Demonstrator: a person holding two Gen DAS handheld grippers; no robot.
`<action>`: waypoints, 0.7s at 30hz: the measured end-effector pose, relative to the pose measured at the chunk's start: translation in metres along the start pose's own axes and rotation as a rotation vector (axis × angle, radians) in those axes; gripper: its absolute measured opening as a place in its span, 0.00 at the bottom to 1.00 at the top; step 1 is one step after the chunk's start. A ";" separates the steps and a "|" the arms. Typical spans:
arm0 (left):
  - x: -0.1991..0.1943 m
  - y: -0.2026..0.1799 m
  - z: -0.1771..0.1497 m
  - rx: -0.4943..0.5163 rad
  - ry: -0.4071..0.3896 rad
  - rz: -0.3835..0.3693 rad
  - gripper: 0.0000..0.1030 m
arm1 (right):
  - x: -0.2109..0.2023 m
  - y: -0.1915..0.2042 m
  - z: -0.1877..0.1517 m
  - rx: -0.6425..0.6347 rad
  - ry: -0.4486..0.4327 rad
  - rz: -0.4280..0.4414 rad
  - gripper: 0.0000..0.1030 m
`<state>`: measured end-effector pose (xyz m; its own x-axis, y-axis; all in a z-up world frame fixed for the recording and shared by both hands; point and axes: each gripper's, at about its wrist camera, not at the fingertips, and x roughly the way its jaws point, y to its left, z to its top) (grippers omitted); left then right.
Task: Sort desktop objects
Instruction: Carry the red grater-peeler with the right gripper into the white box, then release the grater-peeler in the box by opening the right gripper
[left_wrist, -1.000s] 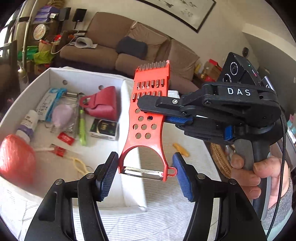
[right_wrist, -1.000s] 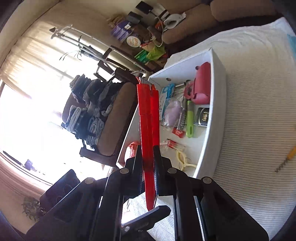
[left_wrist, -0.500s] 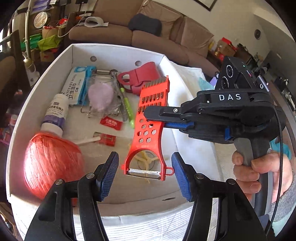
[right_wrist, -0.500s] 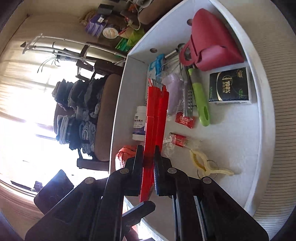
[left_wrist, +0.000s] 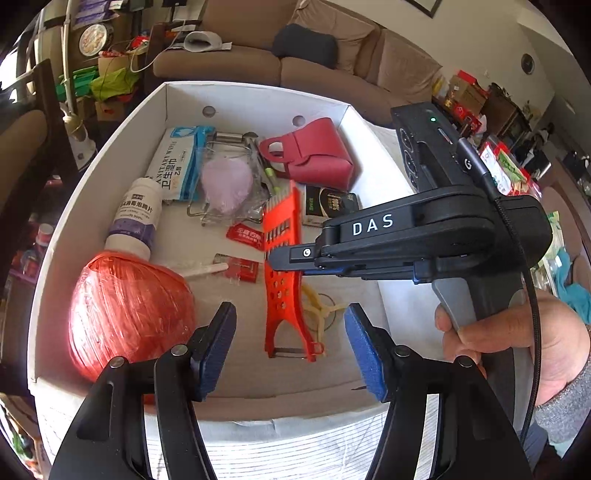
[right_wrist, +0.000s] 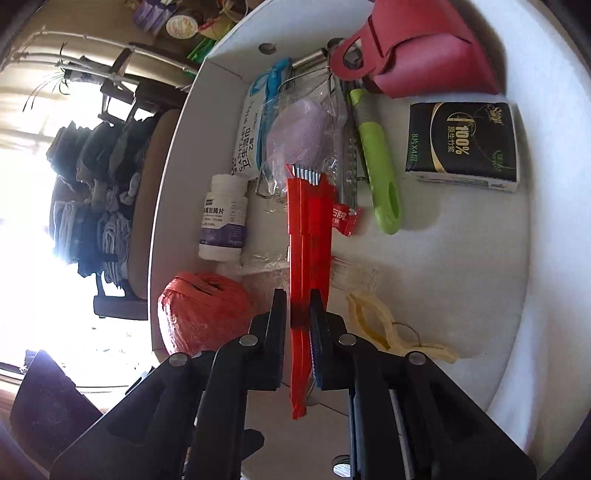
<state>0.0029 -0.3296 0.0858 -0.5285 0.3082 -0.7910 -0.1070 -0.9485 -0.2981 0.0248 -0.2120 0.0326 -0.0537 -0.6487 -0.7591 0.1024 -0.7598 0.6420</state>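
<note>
In the left wrist view, the left tool (left_wrist: 290, 345) hangs over the near edge of a white box (left_wrist: 110, 155) that stands on a bench covered with striped cloth (left_wrist: 295, 443). Its blue pads (left_wrist: 364, 350) stand wide apart and are opening a little more; nothing is between them and they press on nothing. Beyond them, the right tool (left_wrist: 291, 258) comes in from the right, carried by a hand (left_wrist: 517, 343). It grips a red grater-peeler (left_wrist: 284, 280) across the middle. The grater-peeler hangs inside the box, its metal blade end towards the camera, above a pale yellow clip (left_wrist: 321, 306). In the box also lie a ball of red string (left_wrist: 129, 314), a white bottle (left_wrist: 135, 221), a pack of wet wipes (left_wrist: 181, 162), a lilac puff in clear wrap (left_wrist: 227, 181), a red pouch (left_wrist: 314, 155) and a black tissue pack (left_wrist: 328, 208).

In the right wrist view, the right tool (right_wrist: 297, 314) holds the red grater-peeler (right_wrist: 306, 236) edge-on between its two pads, which press on it from both sides; the jaws are starting to open slightly. The grater-peeler points away from the camera, over the floor of the white box (right_wrist: 480, 277). Beside it are the white bottle (right_wrist: 223, 221) to the left, a small red sachet (right_wrist: 345, 219) and a green-handled utensil (right_wrist: 380, 177) to the right. The black tissue pack (right_wrist: 461, 144) and the red pouch (right_wrist: 417, 55) lie further right.
</note>
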 end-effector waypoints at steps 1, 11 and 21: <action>0.000 0.001 0.000 -0.005 0.002 0.000 0.64 | 0.004 0.002 0.001 -0.011 0.017 -0.021 0.13; 0.009 -0.003 0.004 -0.014 0.015 0.026 0.73 | -0.010 0.014 -0.001 -0.178 0.045 -0.366 0.27; 0.010 -0.009 0.010 -0.012 0.022 0.066 0.91 | -0.043 0.039 -0.013 -0.274 -0.010 -0.361 0.32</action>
<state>-0.0094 -0.3191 0.0857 -0.5156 0.2463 -0.8207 -0.0619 -0.9660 -0.2510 0.0444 -0.2127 0.0888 -0.1433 -0.3457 -0.9273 0.3350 -0.8987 0.2832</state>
